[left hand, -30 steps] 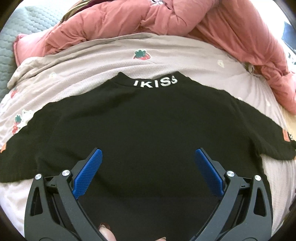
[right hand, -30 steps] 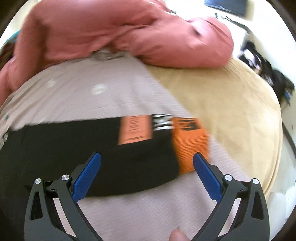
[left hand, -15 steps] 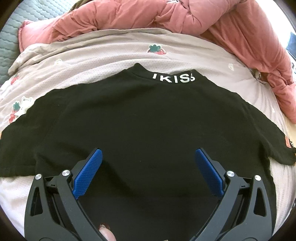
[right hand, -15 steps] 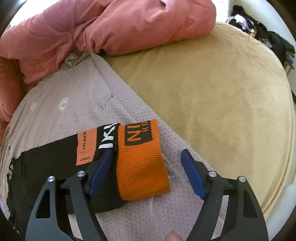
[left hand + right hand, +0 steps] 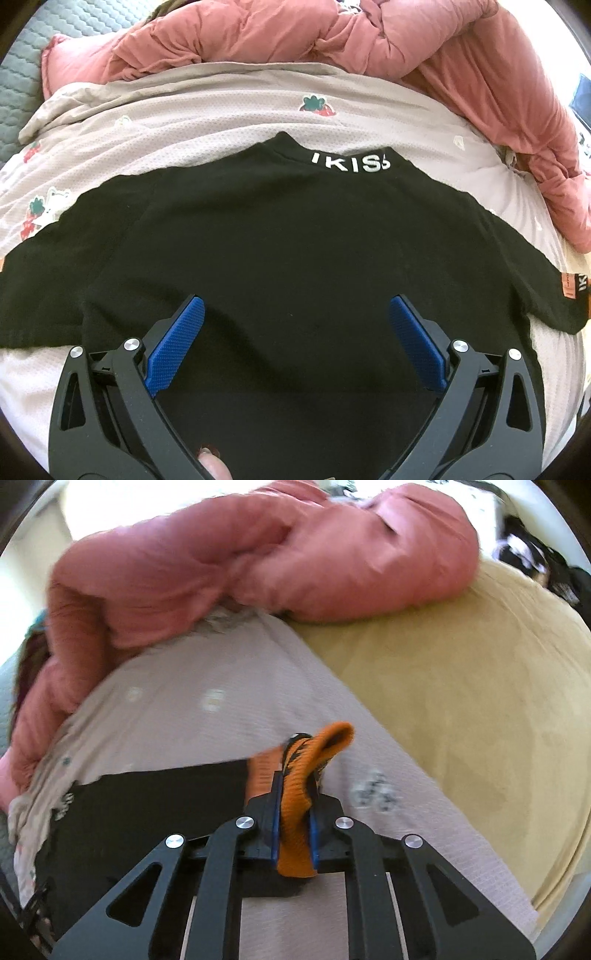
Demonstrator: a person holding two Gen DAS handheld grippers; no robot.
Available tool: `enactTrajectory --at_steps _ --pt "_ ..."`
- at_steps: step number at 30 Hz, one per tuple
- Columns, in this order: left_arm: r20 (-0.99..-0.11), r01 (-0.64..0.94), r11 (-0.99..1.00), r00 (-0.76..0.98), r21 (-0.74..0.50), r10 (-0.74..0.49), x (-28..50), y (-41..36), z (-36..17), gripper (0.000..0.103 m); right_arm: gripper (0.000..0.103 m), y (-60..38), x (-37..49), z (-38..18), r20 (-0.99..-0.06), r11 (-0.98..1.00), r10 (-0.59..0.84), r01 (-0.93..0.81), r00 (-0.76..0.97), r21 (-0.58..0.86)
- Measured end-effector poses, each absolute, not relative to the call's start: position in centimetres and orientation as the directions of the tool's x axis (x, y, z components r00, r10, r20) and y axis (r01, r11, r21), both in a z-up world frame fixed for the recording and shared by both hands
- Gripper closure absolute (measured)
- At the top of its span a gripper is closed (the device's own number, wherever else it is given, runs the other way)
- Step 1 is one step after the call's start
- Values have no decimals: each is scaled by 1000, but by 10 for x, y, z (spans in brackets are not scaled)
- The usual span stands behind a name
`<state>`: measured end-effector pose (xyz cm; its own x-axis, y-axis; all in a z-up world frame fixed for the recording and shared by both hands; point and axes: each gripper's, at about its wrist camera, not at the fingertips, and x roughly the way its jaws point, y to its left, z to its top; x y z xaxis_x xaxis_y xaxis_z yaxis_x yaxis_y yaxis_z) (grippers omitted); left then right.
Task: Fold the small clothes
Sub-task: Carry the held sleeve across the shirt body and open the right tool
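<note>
A: What is the biggest thing ahead of the tongs?

B: One pale waffle-weave sheet (image 5: 229, 107) with strawberry prints, spread under everything. Beyond it lies one puffy, crumpled pink duvet (image 5: 332, 33), and to the right of the right tongs a smooth tan cover (image 5: 461, 686).

A: And the garment?

B: One black sweater (image 5: 295, 240), soft knit, lying flat with both sleeves spread sideways. White letters run along its neckband at the far edge. It sits directly beneath and ahead of the left gripper (image 5: 295, 325), whose blue ribbed pads stand wide apart with nothing pinched between them.

A: The other tongs?

B: The right gripper (image 5: 293, 794) is closed tight on the ribbed orange cuff (image 5: 295, 805) of the right sleeve. The cuff bunches up between the pads and curls above the tips, lifted off the sheet; the black sleeve trails away to the left of the tongs.

A: Anything smaller?

B: One fingertip (image 5: 212, 467) at the base of the left tongs.
</note>
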<state>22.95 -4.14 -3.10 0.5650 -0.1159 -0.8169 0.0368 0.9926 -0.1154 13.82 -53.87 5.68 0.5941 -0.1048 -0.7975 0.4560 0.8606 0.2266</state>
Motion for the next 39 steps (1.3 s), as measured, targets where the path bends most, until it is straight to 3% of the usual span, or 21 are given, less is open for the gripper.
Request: enactTrajectory --at_steps 8,15,33,36,39 --pt "-802 21 989 583 -147 -132 228 -25 -18 9 94 -430 177 100 -730 936 65 212 680 281" --pt "-792 -1 984 594 -179 -144 226 -11 -11 9 94 -340 217 96 -736 945 219 48 641 323" --pt "-783 31 956 566 -291 -257 227 -4 -22 9 91 -210 262 74 -739 909 393 -111 547 401" --pt "-775 34 946 565 -322 -284 228 -2 -25 12 88 -200 265 71 -726 894 425 -123 540 432" --pt "-763 36 922 550 -385 -340 229 1 -30 25 84 -198 263 68 -726 896 423 -129 542 426"
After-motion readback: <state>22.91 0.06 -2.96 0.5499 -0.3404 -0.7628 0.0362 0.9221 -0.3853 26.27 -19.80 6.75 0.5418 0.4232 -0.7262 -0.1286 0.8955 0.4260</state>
